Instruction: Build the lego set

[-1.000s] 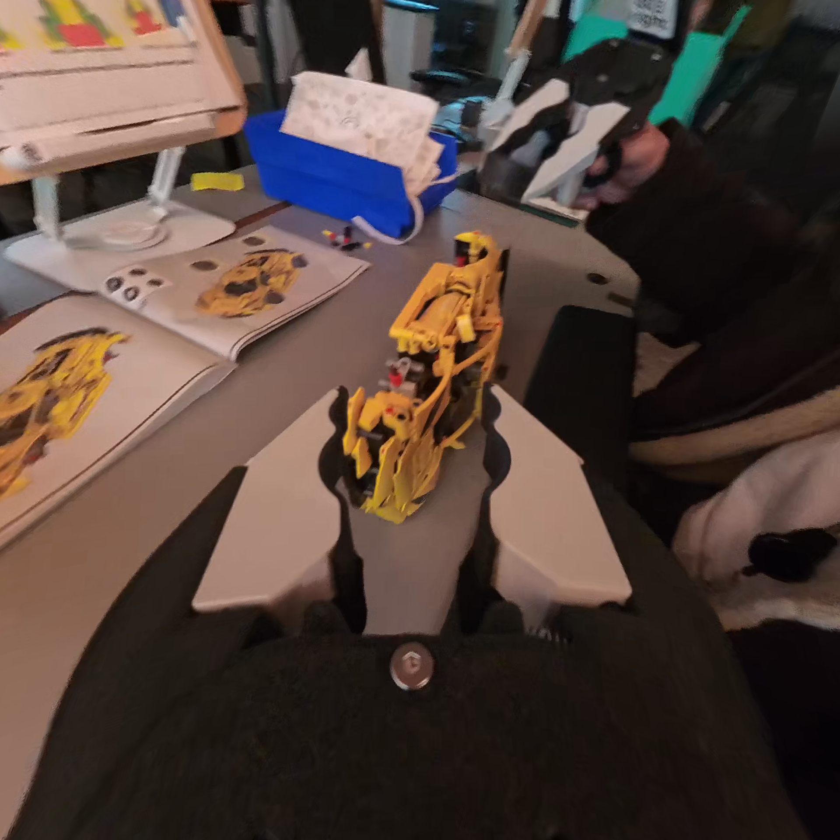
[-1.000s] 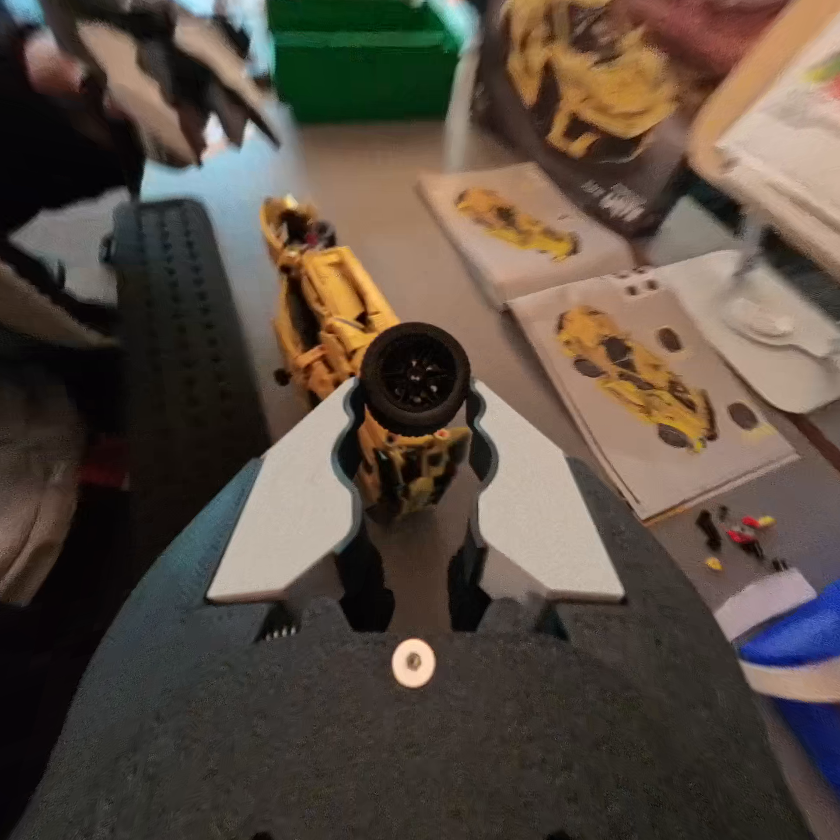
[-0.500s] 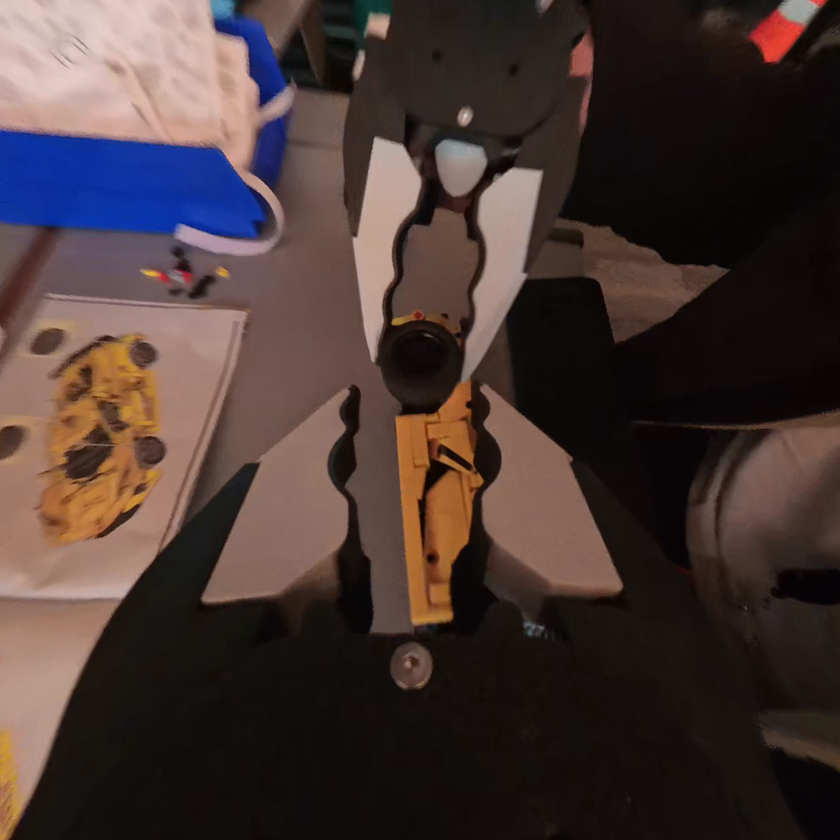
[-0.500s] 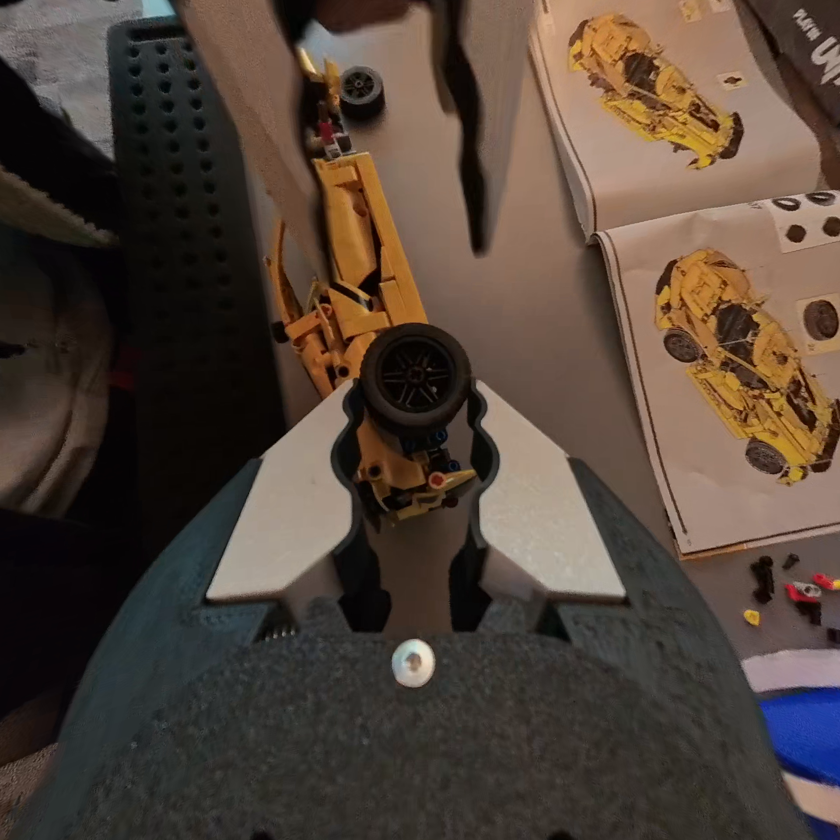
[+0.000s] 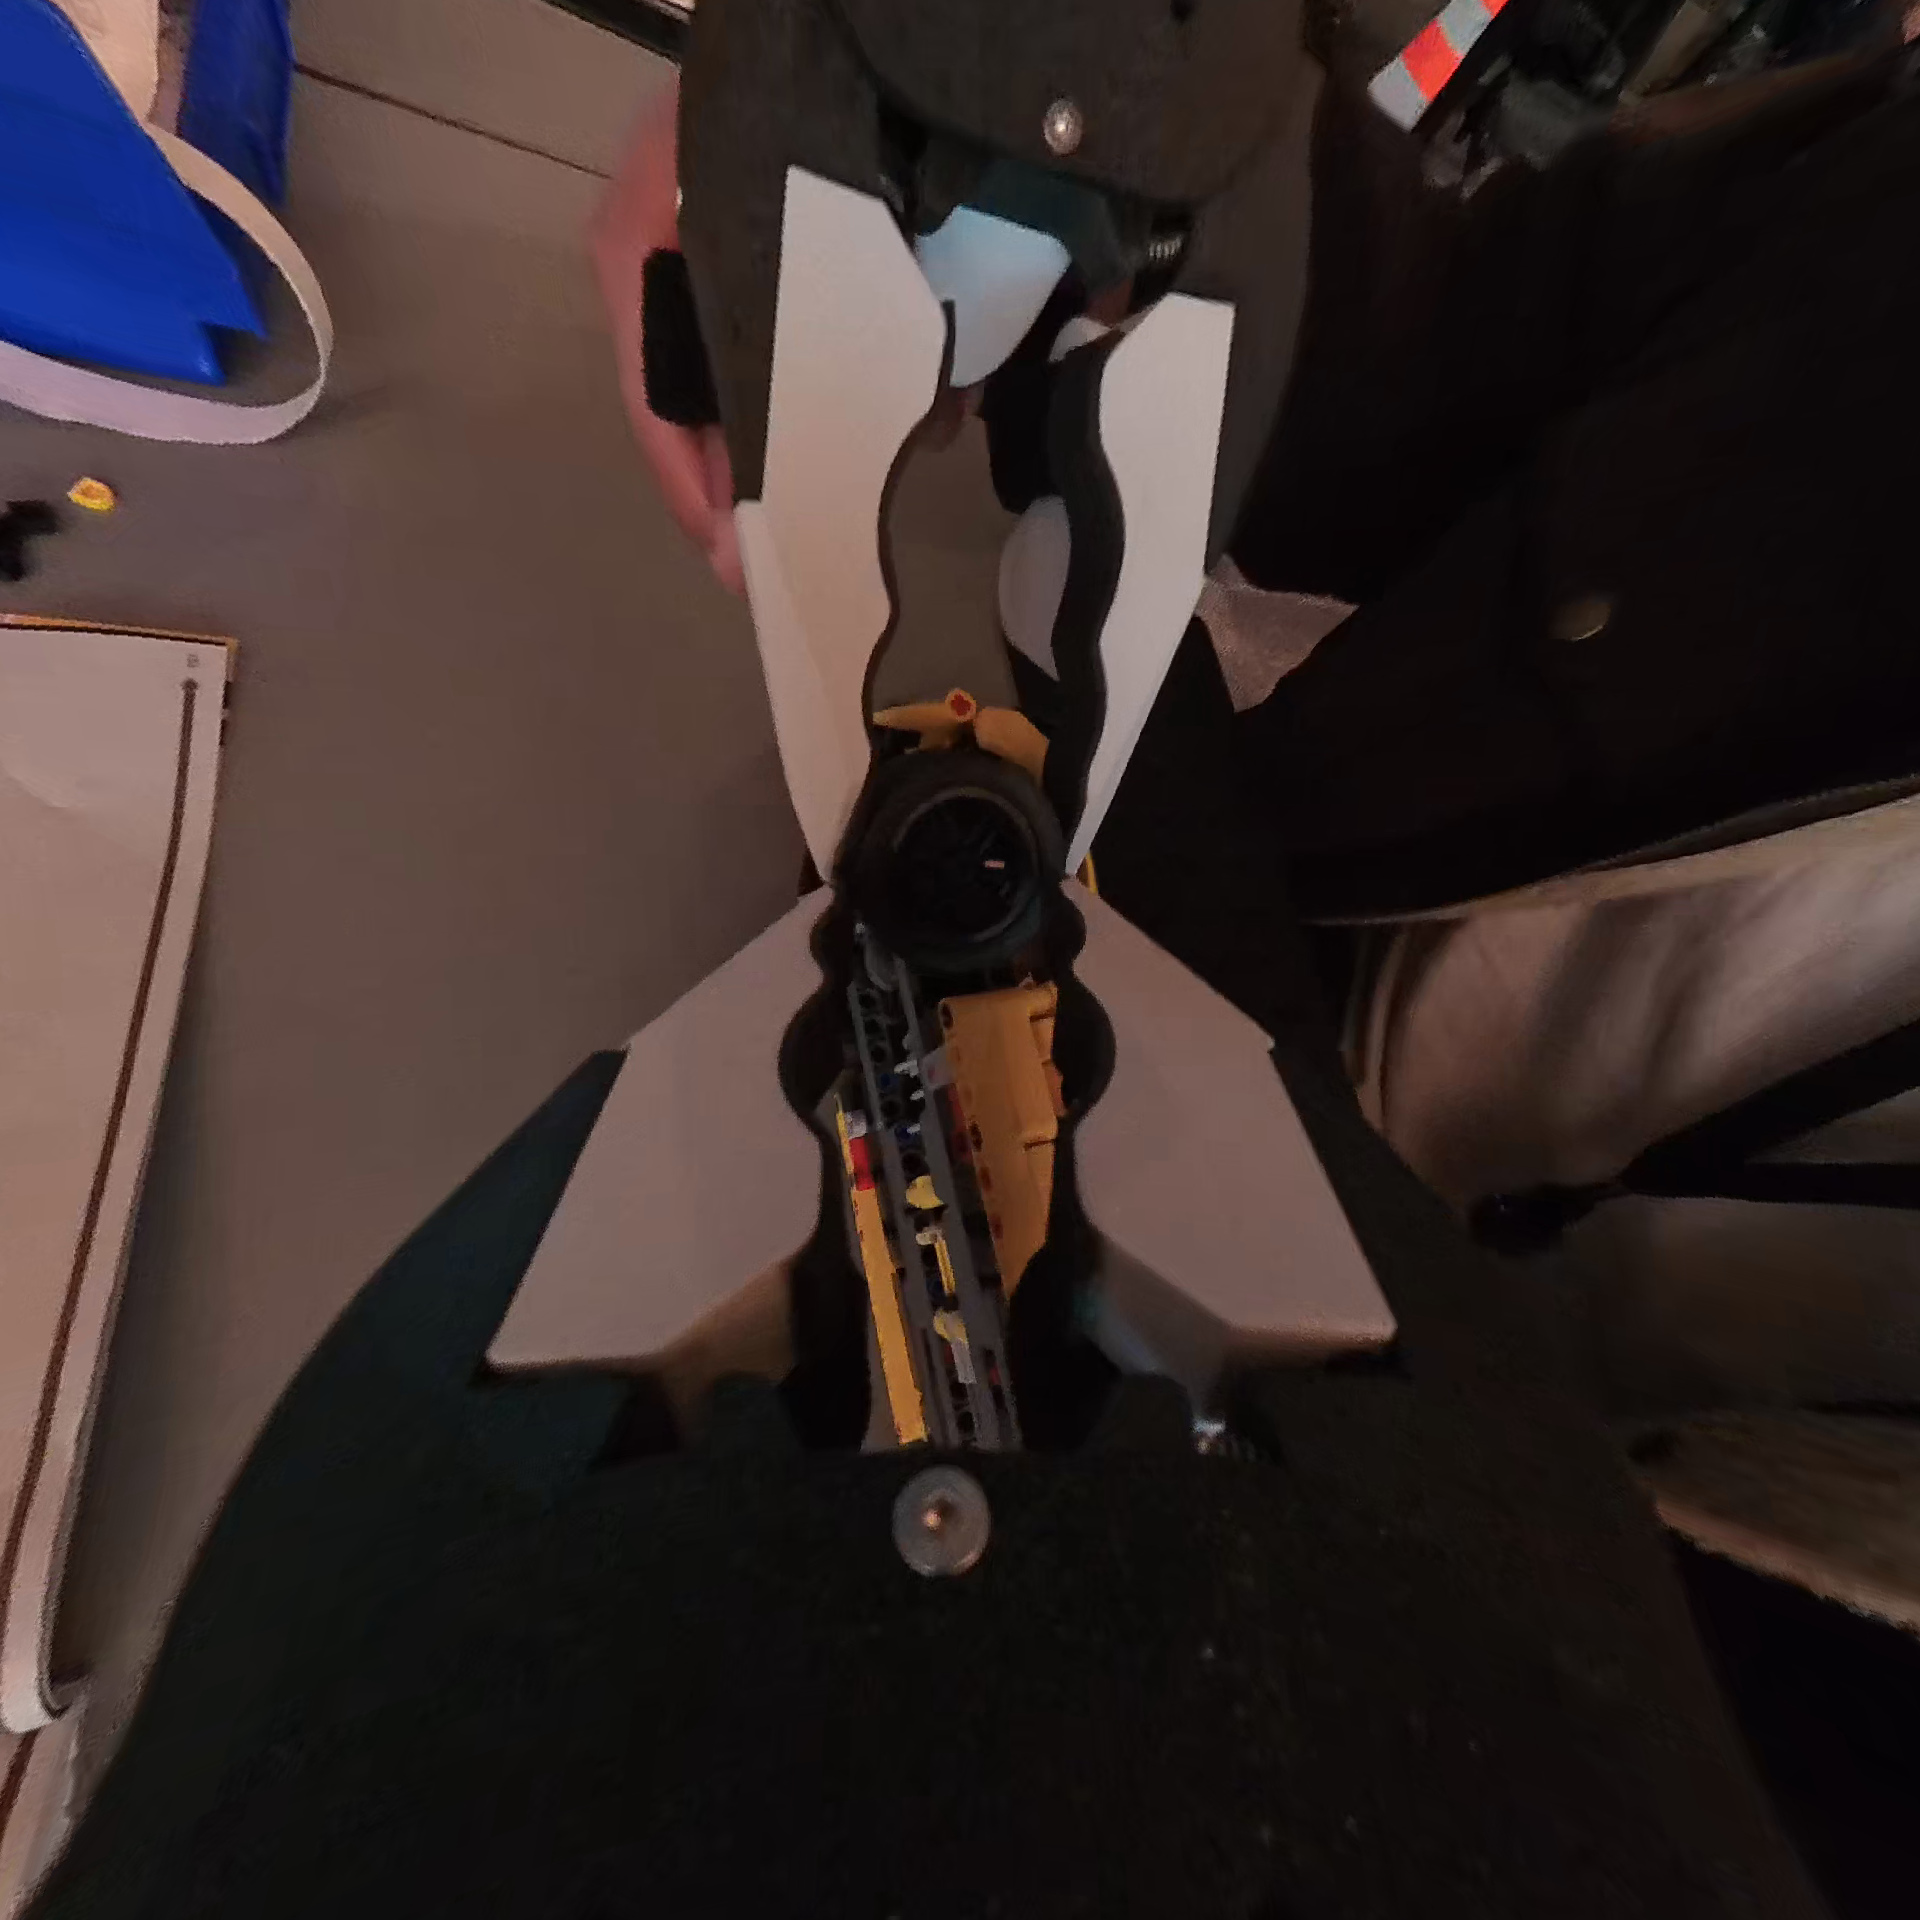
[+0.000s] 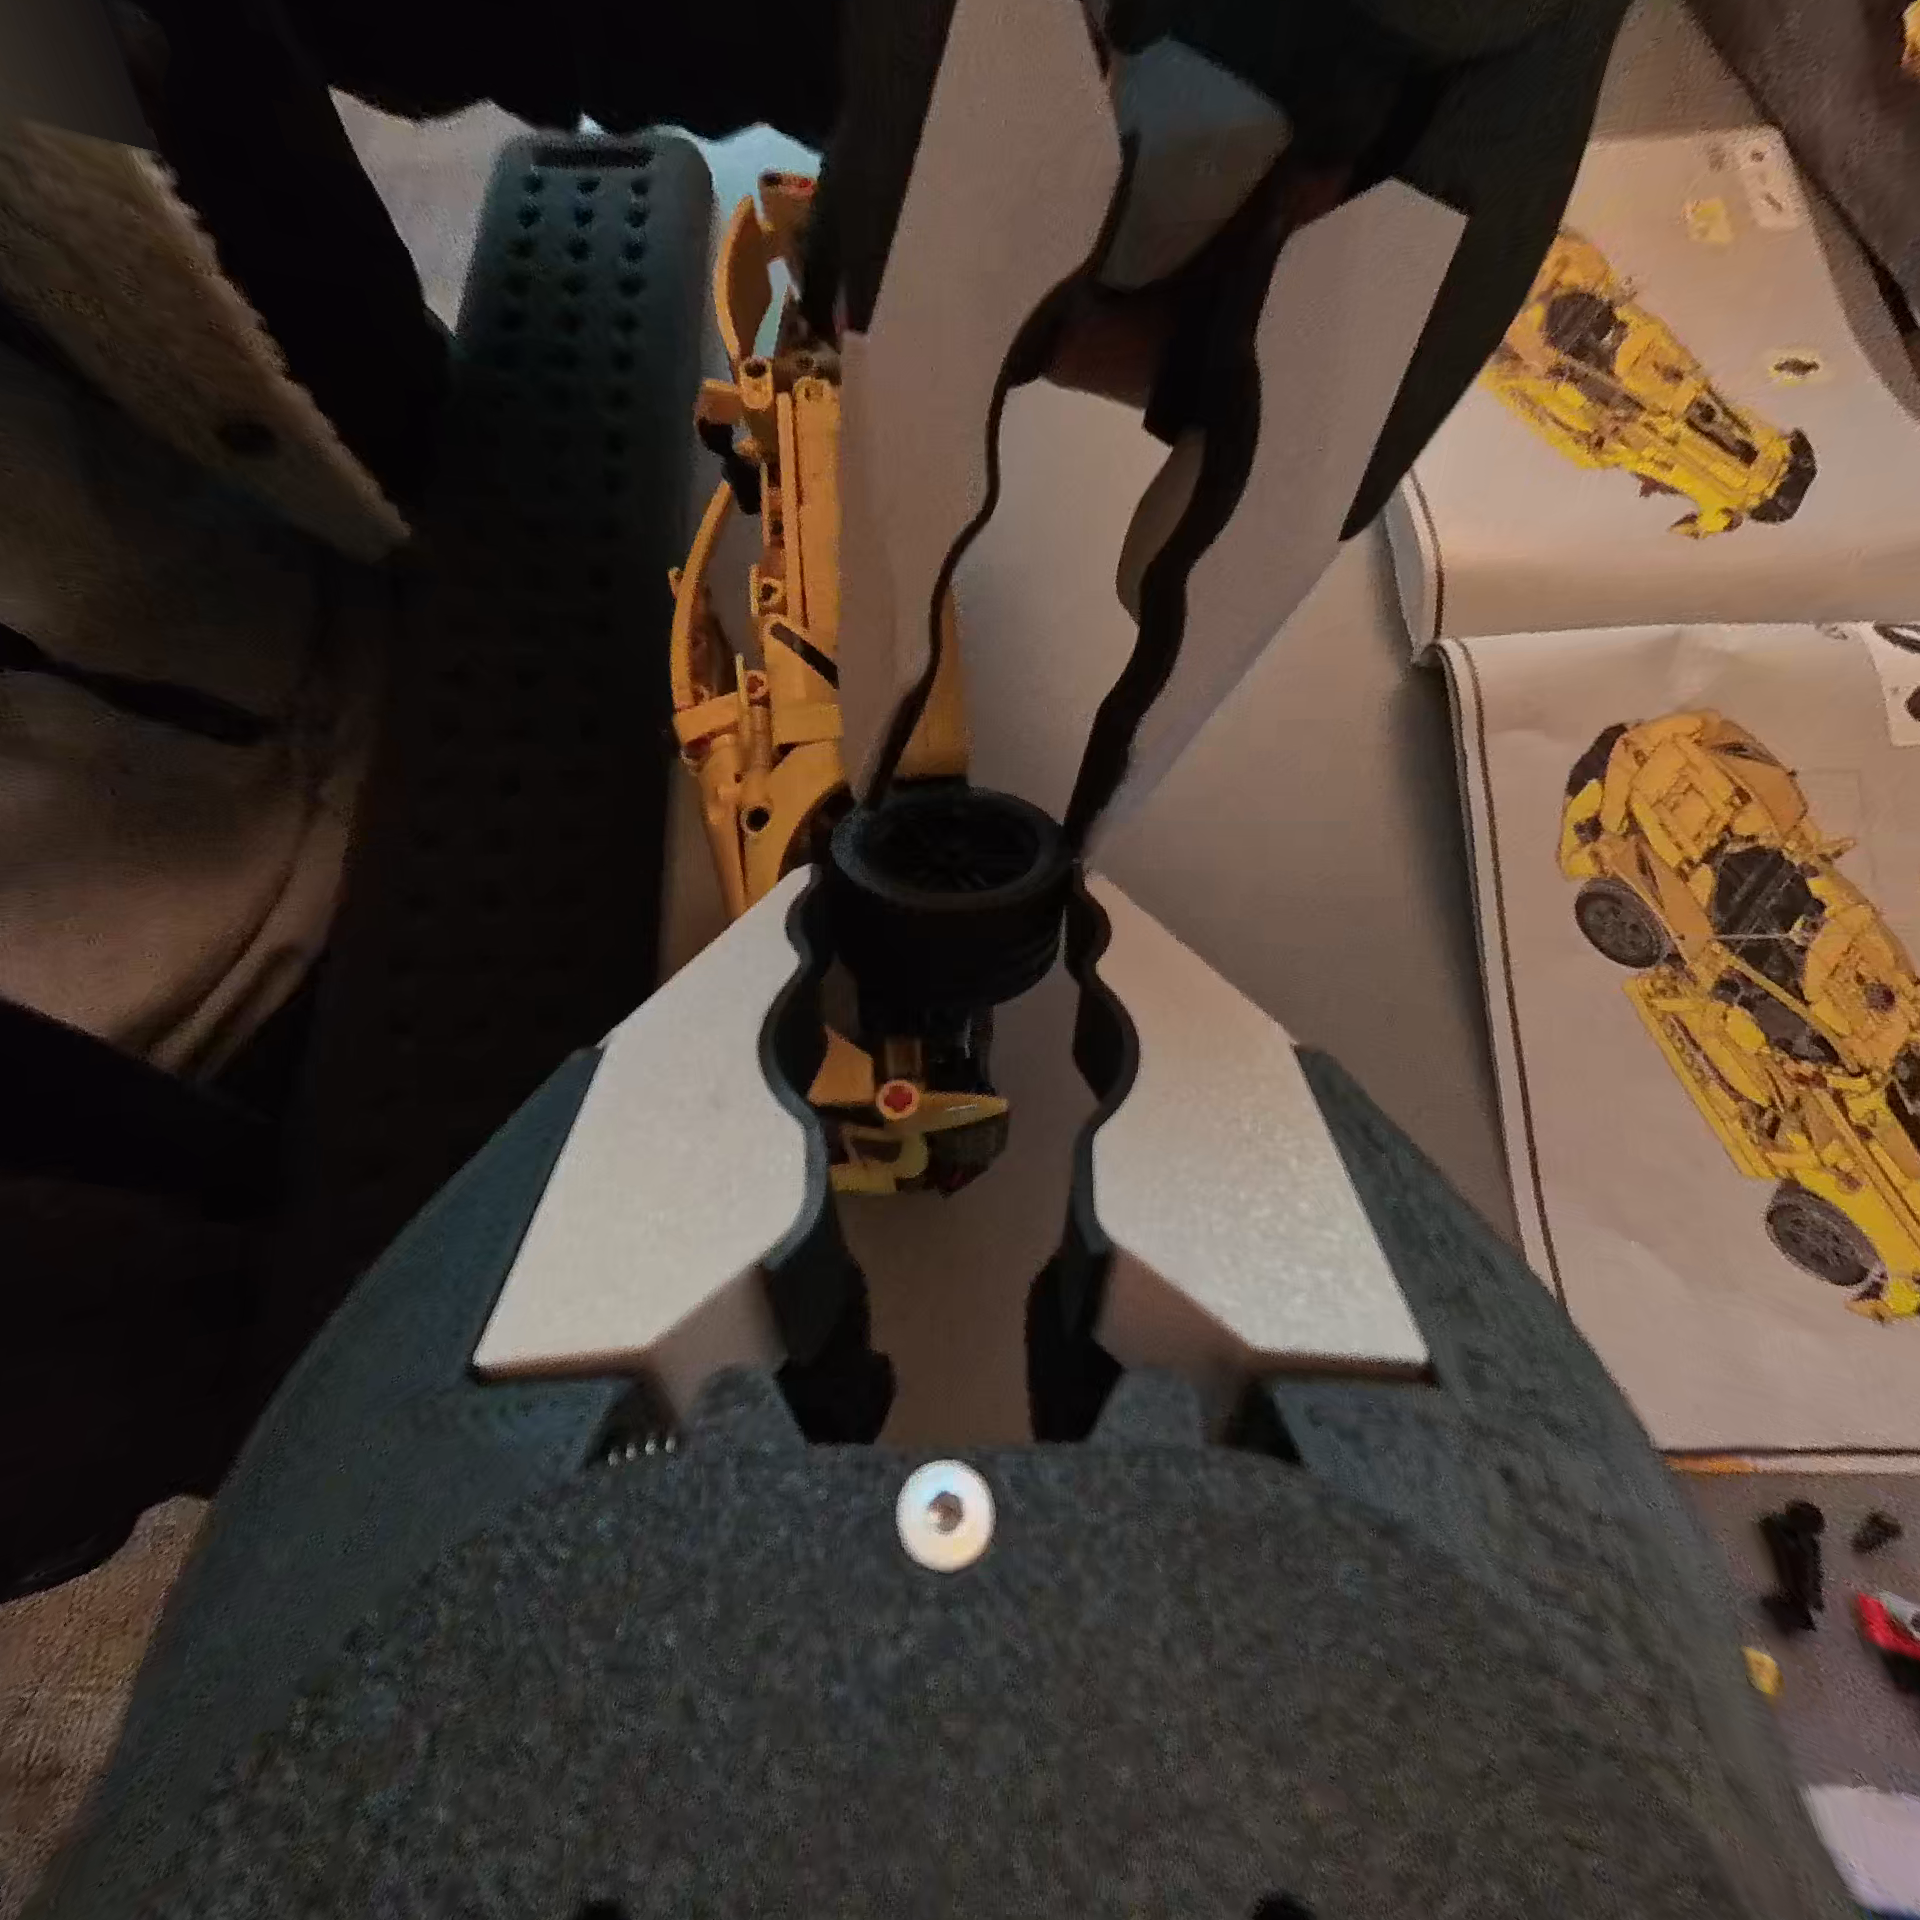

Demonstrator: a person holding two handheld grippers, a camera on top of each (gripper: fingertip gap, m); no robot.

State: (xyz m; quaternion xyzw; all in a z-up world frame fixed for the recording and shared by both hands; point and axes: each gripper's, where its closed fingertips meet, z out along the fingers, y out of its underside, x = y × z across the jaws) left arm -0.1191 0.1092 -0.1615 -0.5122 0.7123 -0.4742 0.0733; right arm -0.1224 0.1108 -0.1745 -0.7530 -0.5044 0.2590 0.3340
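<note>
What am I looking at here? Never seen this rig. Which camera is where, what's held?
There is no robot arm: a person holds a two-finger gripper in each hand, with a camera on each looking along its fingers. The left wrist view shows the left gripper straddling the yellow lego car; whether it grips is unclear. The right wrist view shows the right gripper shut on a black wheel, held against the car's end. Each view shows the other gripper opposite. On the grey table lie an open instruction booklet, loose small pieces and a blue bin.

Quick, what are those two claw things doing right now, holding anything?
Left gripper: shut on the yellow car body.
Right gripper: shut on the black wheel, fingers against its sides.
</note>
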